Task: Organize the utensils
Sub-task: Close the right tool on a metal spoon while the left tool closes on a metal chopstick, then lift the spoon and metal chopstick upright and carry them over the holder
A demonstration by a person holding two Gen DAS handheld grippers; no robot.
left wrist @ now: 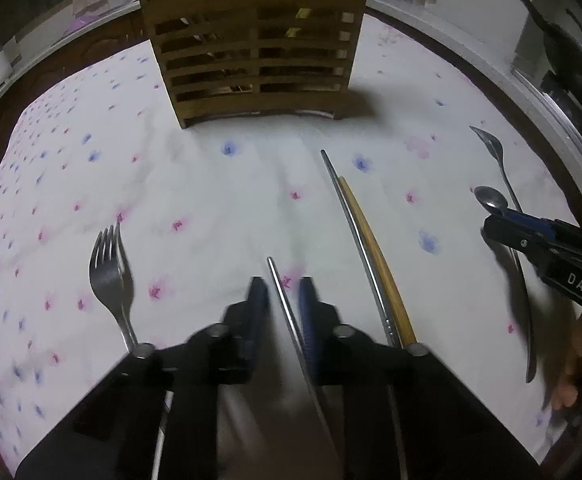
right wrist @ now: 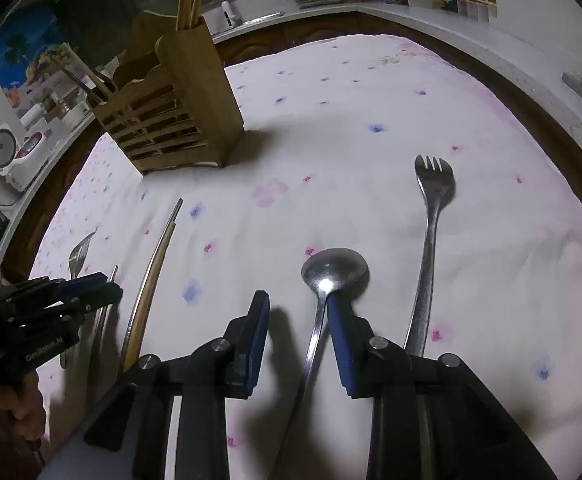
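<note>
A slatted wooden utensil holder [left wrist: 255, 52] [right wrist: 171, 112] stands at the back of the flowered cloth, with sticks poking out of it. My left gripper [left wrist: 283, 300] [right wrist: 107, 286] points down at the cloth, its jaws drawn in on a thin metal chopstick [left wrist: 281, 284]. My right gripper [right wrist: 299, 312] [left wrist: 491, 222] straddles the neck of a steel spoon [right wrist: 335, 268] [left wrist: 491, 200]. The handle lies against the right pad and a wide gap is left on the other side. Both utensils lie on the cloth.
A fork [left wrist: 111, 276] lies left of my left gripper. A metal chopstick [left wrist: 351, 232] and a wooden chopstick [left wrist: 375, 248] lie side by side between the grippers. Another fork [right wrist: 431, 220] lies right of the spoon. The dark wooden table rim [right wrist: 531, 92] rings the cloth, with a cluttered counter [right wrist: 331, 4] beyond.
</note>
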